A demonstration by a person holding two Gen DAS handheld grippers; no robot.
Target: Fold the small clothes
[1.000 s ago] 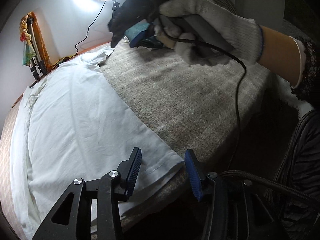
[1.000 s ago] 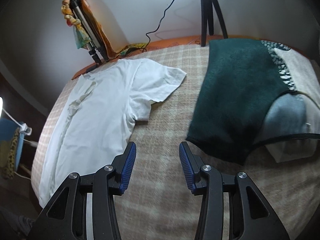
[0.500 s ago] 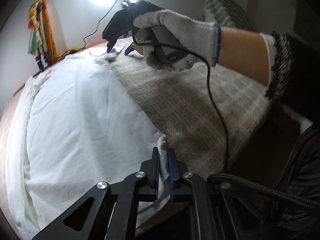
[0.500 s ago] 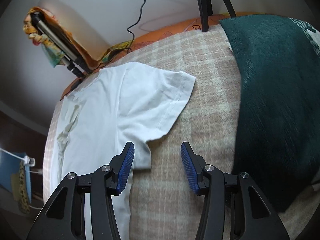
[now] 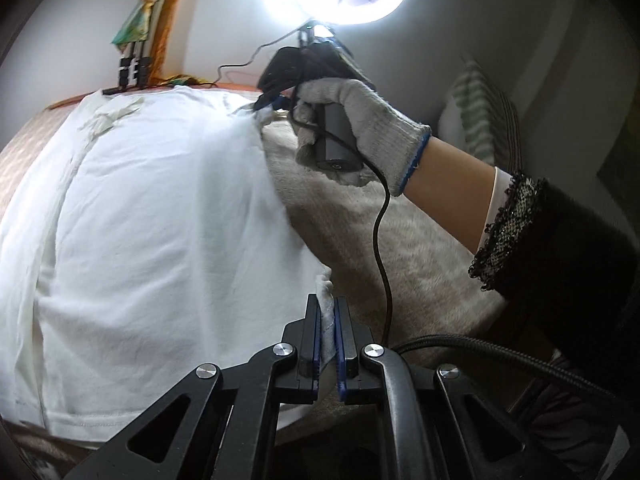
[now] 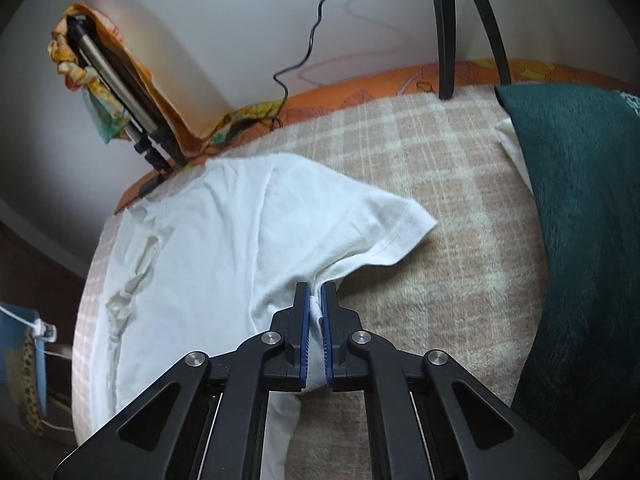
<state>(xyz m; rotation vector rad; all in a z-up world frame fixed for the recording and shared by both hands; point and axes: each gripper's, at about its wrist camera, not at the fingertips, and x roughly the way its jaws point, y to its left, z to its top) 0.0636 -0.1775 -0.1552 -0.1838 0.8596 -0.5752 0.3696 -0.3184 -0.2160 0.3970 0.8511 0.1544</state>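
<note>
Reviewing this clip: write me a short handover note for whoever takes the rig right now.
Left tongs: shut on the hem corner of the white T-shirt.
Right tongs: just closed on the same shirt's edge below the sleeve, near the armpit.
Shirt lies spread on the checked blanket; the pinched side edge is slightly lifted. A dark green garment waits to the right of the shirt.
Done: both grips set along one side.
Left: likely carry that side over for the first fold, finish the shirt, then the green garment.
</note>
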